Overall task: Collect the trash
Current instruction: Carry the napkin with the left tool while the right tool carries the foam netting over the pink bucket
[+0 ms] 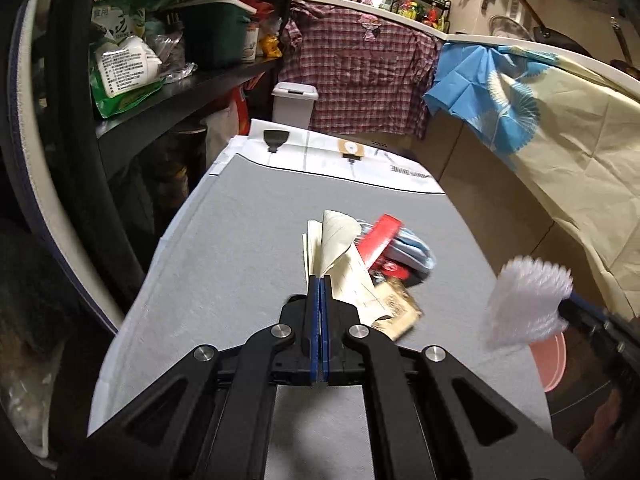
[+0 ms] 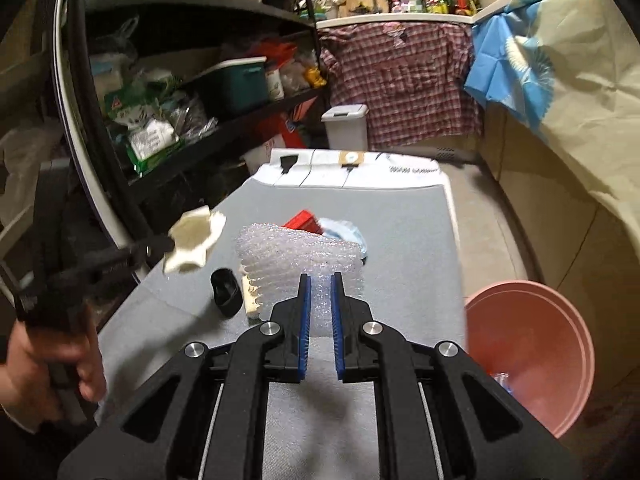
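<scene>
My left gripper (image 1: 320, 280) is pressed tight together on a cream sheet of paper (image 1: 340, 240), which curls up and fans out beyond the fingertips, clear of the grey mat (image 1: 224, 248). From the right wrist camera the same paper (image 2: 192, 246) shows as a crumpled pale wad at the end of the left gripper (image 2: 160, 246), raised above the mat's left edge, with my left hand (image 2: 52, 376) around the handle. My right gripper (image 2: 320, 280) pinches a piece of white bubble wrap (image 2: 300, 256) between its blue pads (image 2: 306, 308); the jaws stand slightly apart with the wrap squeezed between them, and the wrap spreads upward in a ridged fan. In the left view that wrap (image 1: 528, 304) hangs off to the right, blurred, over the mat's right edge. More trash lies on the mat: a red packet (image 1: 380, 236), something light blue (image 1: 416, 248) beside it, a brown printed scrap (image 1: 400, 308) near the left fingertips, and a small black cap (image 2: 226, 292) just left of the wrap. A pink basin (image 2: 532, 352) sits below the mat's right side. A white bin (image 2: 346, 126) stands beyond the far end.
</scene>
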`<state>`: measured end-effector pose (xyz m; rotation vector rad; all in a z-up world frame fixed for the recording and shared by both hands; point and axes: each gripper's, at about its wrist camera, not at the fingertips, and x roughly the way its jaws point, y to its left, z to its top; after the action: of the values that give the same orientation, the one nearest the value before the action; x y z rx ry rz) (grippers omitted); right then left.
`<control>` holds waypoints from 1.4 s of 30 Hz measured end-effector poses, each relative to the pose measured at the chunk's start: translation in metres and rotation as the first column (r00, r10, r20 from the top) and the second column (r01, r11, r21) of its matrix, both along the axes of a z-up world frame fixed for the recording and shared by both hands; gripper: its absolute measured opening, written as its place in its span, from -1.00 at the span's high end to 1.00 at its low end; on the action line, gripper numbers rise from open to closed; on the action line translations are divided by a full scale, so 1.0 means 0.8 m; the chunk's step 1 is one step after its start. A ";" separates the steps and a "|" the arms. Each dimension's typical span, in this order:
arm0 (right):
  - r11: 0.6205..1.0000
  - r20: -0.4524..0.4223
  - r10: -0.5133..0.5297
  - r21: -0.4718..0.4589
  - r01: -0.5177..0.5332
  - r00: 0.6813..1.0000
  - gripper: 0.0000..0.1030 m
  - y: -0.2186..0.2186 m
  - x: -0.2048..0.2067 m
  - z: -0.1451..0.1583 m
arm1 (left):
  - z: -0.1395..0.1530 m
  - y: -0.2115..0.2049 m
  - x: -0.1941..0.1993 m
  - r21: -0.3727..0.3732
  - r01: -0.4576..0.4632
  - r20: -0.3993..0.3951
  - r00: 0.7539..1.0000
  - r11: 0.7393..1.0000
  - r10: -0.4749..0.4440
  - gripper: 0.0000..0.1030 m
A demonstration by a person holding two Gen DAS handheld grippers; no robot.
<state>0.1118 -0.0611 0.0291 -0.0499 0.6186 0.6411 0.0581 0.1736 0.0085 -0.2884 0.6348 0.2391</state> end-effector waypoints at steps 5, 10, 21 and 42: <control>0.999 0.036 -0.050 -0.005 0.050 0.998 0.80 -0.041 -0.003 0.027 | 0.000 -0.032 -0.009 0.034 0.040 0.008 0.999 0.999 -0.040 0.99; 0.994 0.044 -0.100 -0.035 0.102 0.994 0.80 -0.079 -0.003 0.032 | -0.003 -0.048 -0.009 0.040 0.062 0.002 0.998 0.997 -0.062 0.99; 0.969 0.118 -0.236 -0.048 0.243 0.965 0.80 -0.170 0.011 0.055 | -0.007 -0.076 -0.008 0.067 0.113 -0.006 0.994 0.991 -0.113 0.99; 0.882 0.121 -0.464 -0.035 0.471 0.878 0.80 -0.249 0.045 0.027 | -0.012 -0.168 0.020 0.054 0.260 -0.017 0.966 0.964 -0.259 0.99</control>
<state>0.1476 -0.2606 0.0505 0.0068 0.5181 0.1456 0.0739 0.0394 -0.0014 -0.1476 0.6677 0.0063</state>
